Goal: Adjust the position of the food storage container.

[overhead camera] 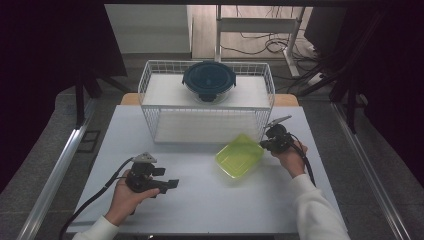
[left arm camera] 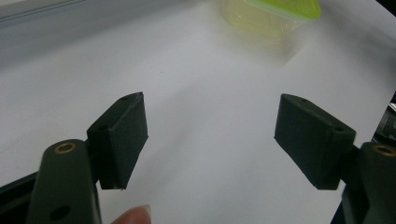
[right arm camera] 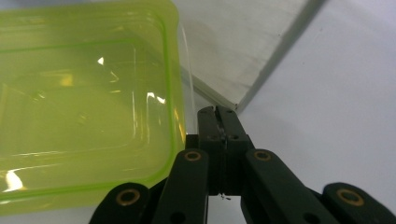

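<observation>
Right now the right gripper (overhead camera: 265,143) is clamped fully together at the edge of the green lid (overhead camera: 239,155), apparently pinching a thin clear rim beside it; the lid sits tilted on the table (overhead camera: 200,200), just in front of the wire basket (overhead camera: 150,107). Left gripper (overhead camera: 172,184) is wide open, holding nothing, well apart from the lid.

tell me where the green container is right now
In the high view the green container sits right of centre on the table, just in front of the wire basket, beside the right gripper.
</observation>
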